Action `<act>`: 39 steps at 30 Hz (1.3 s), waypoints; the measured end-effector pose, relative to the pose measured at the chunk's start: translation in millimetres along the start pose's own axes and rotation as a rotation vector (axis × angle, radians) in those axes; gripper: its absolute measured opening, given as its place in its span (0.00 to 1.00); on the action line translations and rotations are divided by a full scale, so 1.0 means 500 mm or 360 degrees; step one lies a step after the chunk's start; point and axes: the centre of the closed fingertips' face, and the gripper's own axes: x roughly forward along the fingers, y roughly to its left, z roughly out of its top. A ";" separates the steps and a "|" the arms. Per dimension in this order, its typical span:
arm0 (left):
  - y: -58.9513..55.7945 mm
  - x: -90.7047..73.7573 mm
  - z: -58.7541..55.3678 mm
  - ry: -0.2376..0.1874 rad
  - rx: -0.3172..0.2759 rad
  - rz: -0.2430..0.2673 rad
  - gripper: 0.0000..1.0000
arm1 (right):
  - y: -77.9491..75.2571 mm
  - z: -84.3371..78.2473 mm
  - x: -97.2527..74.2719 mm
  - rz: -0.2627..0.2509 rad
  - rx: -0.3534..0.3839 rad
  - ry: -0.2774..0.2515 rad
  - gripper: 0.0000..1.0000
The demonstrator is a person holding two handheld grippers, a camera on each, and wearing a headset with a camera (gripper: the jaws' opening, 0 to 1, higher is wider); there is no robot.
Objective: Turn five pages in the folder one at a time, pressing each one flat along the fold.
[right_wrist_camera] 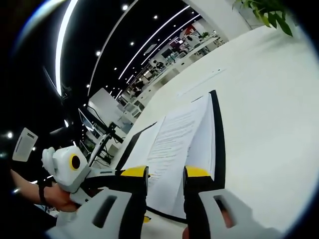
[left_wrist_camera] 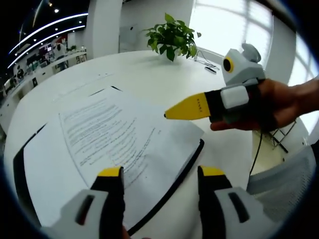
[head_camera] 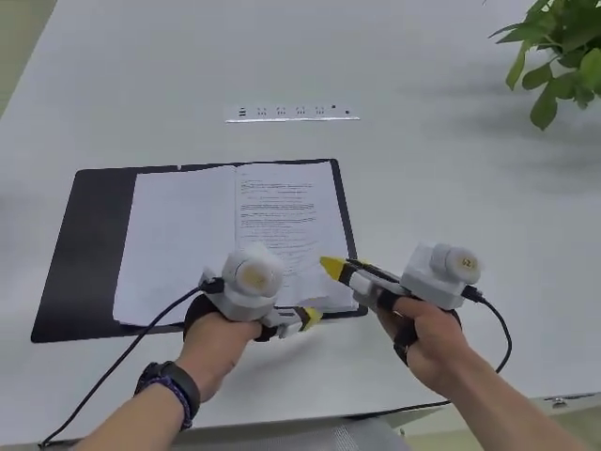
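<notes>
**A:** Folder (head_camera: 56, 282) lies open and flat on the white table (head_camera: 423, 169), close to the person. From the head view there's a blank sheet on the left and a printed page (head_camera: 286, 211) on the right. Where are the grippers?

**B:** Both are at its near edge. The left gripper (head_camera: 305, 318) sits low by the foot of the fold. The right gripper (head_camera: 331, 268) has its yellow tip over the printed page's lower outer corner.

**A:** And the left gripper view?

**B:** The left gripper's (left_wrist_camera: 162, 174) own jaws are spread wide with nothing gripped, over the page's near edge and the black cover rim. The right gripper (left_wrist_camera: 184, 108) comes in from the side, its tip just above the paper. I can't tell if it's touching.

**A:** The right gripper view?

**B:** Its jaws are parted only a little, and the page's outer edge (right_wrist_camera: 207, 139) runs up past the gap. I can't see it nipping anything.

**A:** How will a sheet handle?

**B:** I'd say thin, light and floppy, quick to crease or tear, and smooth enough to slip. The sheets lie stacked, so two could lift together. The free lower outer corner looks the best hold, pinched lightly on one sheet alone. The cover looks stiff enough to lie flat. Press gently along the fold with a jaw's flat side.
</notes>
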 end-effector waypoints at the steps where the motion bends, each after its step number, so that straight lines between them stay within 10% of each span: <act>1: 0.004 -0.009 0.003 -0.0017 -0.0009 0.0014 0.61 | 0.001 -0.003 -0.001 -0.0008 -0.0015 0.0005 0.23; 9: 0.024 -0.077 0.008 -0.0066 -0.0004 0.0073 0.65 | 0.019 -0.015 -0.007 -0.0010 -0.0017 -0.0012 0.00; 39: 0.078 -0.256 -0.045 -0.0177 -0.0071 0.0227 0.67 | 0.112 -0.017 0.050 0.0034 0.0025 -0.0070 0.00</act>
